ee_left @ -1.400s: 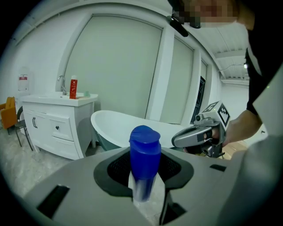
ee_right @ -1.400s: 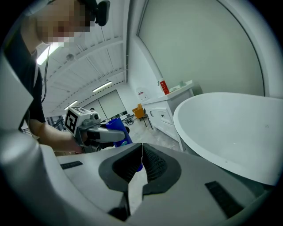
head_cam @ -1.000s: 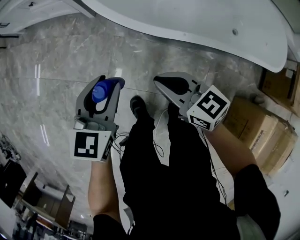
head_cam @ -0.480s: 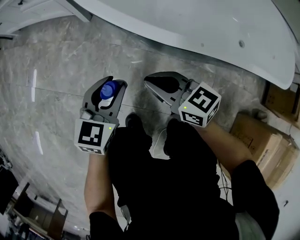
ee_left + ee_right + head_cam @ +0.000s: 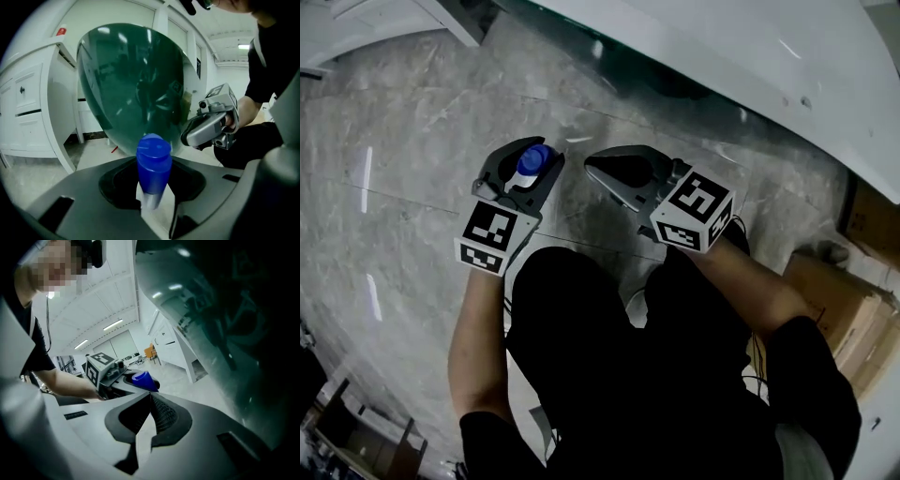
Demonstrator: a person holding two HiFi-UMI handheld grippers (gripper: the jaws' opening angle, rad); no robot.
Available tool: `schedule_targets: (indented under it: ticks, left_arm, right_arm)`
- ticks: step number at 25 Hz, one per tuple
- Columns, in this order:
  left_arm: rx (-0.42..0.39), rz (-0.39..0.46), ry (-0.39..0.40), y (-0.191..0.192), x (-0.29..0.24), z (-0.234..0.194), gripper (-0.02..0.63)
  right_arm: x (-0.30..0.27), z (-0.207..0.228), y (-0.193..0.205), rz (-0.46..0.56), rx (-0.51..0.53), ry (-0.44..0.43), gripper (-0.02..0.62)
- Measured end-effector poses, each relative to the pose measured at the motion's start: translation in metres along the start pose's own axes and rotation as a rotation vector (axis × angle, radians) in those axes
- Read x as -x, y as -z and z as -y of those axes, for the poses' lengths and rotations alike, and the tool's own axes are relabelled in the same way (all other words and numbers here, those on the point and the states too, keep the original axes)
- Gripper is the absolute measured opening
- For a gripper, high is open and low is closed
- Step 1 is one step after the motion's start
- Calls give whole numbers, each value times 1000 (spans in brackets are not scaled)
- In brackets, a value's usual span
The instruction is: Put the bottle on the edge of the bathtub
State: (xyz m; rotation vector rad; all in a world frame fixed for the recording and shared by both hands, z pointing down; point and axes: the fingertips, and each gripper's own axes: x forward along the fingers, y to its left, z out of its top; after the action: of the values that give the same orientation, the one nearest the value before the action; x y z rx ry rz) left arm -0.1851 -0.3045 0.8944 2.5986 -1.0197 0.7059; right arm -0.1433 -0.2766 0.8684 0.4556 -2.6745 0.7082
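Observation:
My left gripper [image 5: 528, 169] is shut on a bottle with a blue cap [image 5: 533, 161]; in the left gripper view the blue cap [image 5: 153, 164] stands up between the jaws. My right gripper [image 5: 602, 169] is shut with nothing in it, its jaw tips meeting [image 5: 150, 397]. Both hang above the marble floor [image 5: 403, 141], side by side, just short of the bathtub [image 5: 750, 47]. The tub's dark green glossy outer wall [image 5: 131, 84] fills the left gripper view ahead. From the right gripper view I see the left gripper with the blue cap [image 5: 142, 378].
Cardboard boxes [image 5: 839, 291] stand at the right on the floor. A white cabinet [image 5: 33, 103] stands left of the tub. The person's dark trousers [image 5: 619, 375] and a cable fill the lower middle of the head view.
Both grippers have moved forward towards the bathtub, the bottle still in the left one. The tub's rim now lies closer in the head view.

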Motion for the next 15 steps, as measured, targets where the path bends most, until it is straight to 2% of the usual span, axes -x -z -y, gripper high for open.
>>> schedule_targets:
  ticks: [5, 11, 15]
  left_arm:
    - [-24, -57, 28, 54, -43, -6, 156]
    - [14, -120, 40, 107, -86, -6, 156]
    - [47, -138, 12, 124, -111, -10, 156]
  right_arm:
    - [-13, 8, 33, -11, -29, -2, 28]
    - [-9, 11, 59, -66, -19, 13, 28]
    - [1, 19, 72, -83, -20, 34, 28]
